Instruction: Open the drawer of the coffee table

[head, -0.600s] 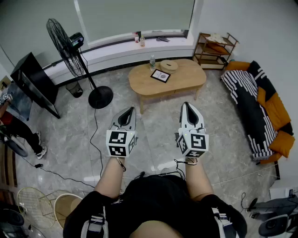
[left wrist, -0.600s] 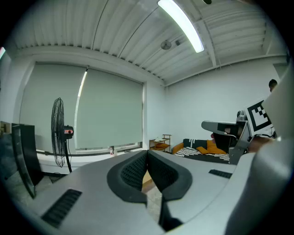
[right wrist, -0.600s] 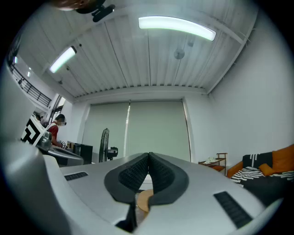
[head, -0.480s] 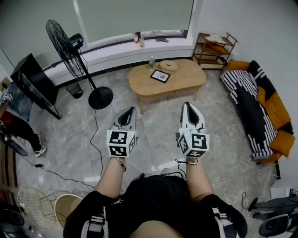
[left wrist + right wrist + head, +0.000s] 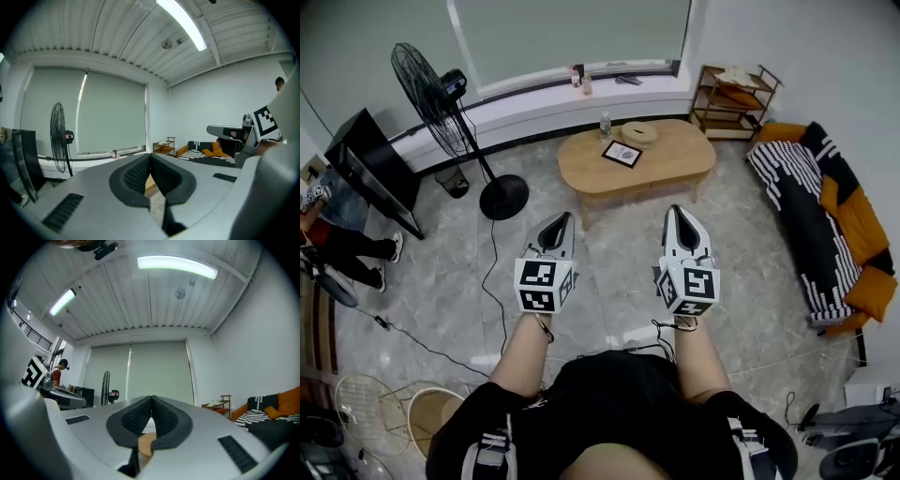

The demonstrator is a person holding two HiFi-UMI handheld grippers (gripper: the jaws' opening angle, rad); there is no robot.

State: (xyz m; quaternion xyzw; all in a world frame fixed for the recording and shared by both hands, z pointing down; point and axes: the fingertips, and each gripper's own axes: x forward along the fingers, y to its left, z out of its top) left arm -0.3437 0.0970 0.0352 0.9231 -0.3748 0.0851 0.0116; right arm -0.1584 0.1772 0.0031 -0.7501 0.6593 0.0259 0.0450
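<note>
While the coffee table (image 5: 675, 161) stands well ahead, left gripper (image 5: 565, 219) and right gripper (image 5: 675, 211) hover — jaws together, empty.

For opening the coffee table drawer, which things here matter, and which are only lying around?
For the job: coffee table; left gripper, shut, empty; right gripper, shut, empty.
Lying about: fan; bottle and framed picture on the table; striped sofa; wooden shelf.

Head view looks steeply down; gripper views level, sharing fan (image 5: 57, 136).
</note>
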